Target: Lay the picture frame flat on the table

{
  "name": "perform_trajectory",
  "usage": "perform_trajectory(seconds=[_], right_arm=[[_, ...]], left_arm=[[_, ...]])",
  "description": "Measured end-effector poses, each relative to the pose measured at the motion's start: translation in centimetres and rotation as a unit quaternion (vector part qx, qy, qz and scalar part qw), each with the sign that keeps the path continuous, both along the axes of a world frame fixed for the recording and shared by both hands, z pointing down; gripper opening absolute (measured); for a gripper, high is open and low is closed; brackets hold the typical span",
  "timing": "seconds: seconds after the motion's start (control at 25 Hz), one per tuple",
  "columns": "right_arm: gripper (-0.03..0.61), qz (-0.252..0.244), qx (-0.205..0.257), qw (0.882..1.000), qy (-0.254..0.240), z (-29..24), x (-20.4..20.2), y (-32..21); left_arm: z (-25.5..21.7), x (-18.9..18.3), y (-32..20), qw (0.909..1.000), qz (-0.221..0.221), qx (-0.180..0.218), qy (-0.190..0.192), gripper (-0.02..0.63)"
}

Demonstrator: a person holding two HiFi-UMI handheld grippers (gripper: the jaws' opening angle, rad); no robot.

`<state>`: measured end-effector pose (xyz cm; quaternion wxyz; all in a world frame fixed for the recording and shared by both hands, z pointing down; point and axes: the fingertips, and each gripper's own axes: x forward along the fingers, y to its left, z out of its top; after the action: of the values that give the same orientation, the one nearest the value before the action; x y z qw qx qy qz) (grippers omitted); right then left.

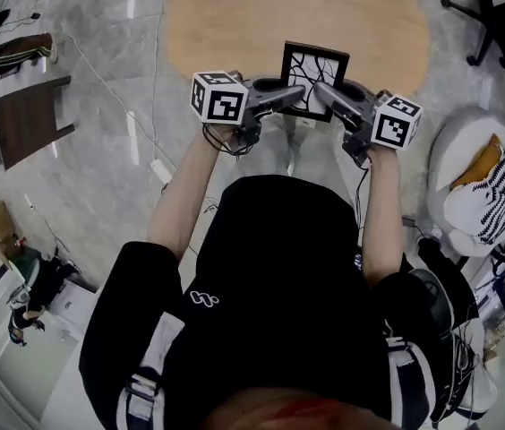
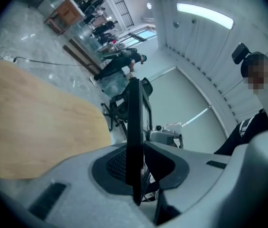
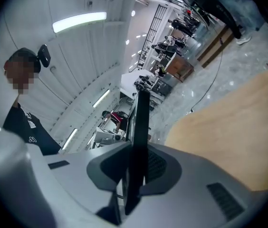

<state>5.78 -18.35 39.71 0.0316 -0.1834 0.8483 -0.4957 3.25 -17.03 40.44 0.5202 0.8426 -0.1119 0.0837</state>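
A black picture frame [image 1: 314,81] with a white, dark-lined print is held upright over the near edge of the oval wooden table [image 1: 235,25]. My left gripper [image 1: 299,95] grips its lower left corner and my right gripper [image 1: 322,92] its lower right corner. The left gripper view shows the frame [image 2: 134,141] edge-on between the jaws of the left gripper [image 2: 136,163], pads against both faces. The right gripper view shows the same for the frame [image 3: 138,141] and the right gripper [image 3: 135,167]. The table top [image 2: 29,127] [image 3: 238,127] lies beyond the jaws in both views.
A dark office chair [image 1: 485,12] stands beyond the table's right end. A white seat with a striped cushion [image 1: 490,186] is at my right. A dark brown side table [image 1: 24,119] stands at the left, with cables [image 1: 100,79] on the marble floor.
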Motion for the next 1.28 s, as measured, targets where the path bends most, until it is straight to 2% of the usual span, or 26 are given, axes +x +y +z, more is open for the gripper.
perform_trajectory(seconds=[0.36, 0.68, 0.96, 1.12, 1.28], right_arm=[[0.044, 0.010, -0.062, 0.998, 0.010, 10.4, -0.6, -0.5], [0.046, 0.019, -0.100, 0.995, 0.009, 19.1, 0.1, 0.3], [0.030, 0.014, -0.109, 0.994, -0.023, 22.2, 0.6, 0.6], [0.025, 0.017, -0.110, 0.993, -0.030, 22.2, 0.5, 0.4], [0.023, 0.039, -0.119, 0.992, -0.002, 24.6, 0.6, -3.3]], left_arm=[[10.3, -0.6, -0.5, 0.9978, -0.026, -0.061, -0.007, 0.074], [19.2, 0.1, 0.3, 0.9947, -0.026, -0.098, -0.013, 0.084], [22.7, 0.7, 0.4, 0.9962, -0.042, -0.076, -0.004, 0.104], [23.3, -0.9, 0.0, 0.9940, -0.093, -0.046, -0.036, 0.132], [25.0, -5.0, -2.8, 0.9811, -0.172, -0.046, -0.075, 0.132]])
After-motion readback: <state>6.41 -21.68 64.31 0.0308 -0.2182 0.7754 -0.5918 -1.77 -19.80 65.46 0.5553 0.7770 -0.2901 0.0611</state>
